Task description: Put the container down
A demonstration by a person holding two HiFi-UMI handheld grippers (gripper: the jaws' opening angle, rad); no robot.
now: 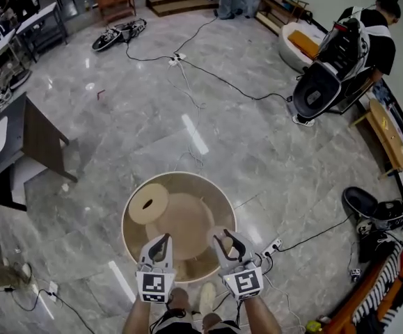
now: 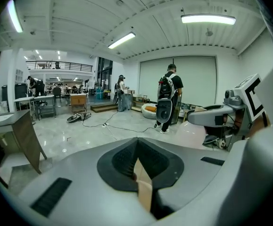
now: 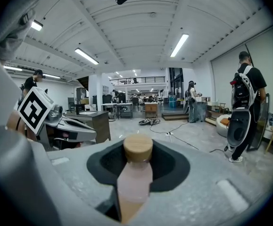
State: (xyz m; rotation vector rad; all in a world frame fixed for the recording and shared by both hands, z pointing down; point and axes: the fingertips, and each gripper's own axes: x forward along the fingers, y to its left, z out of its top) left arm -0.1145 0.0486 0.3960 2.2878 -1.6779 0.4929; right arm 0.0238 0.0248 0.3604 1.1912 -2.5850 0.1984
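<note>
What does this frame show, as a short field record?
setting: open hall with a grey marble floor
container: round, wooden, seen from above, in front of the person
inside it: wooden disc with a hole
left gripper: jaws closed on the container's thin wooden rim
right gripper: jaws closed on a pale pink piece with a wooden cap, at the rim
container on floor: cannot tell
bystander: far right, carrying a backpack rig
</note>
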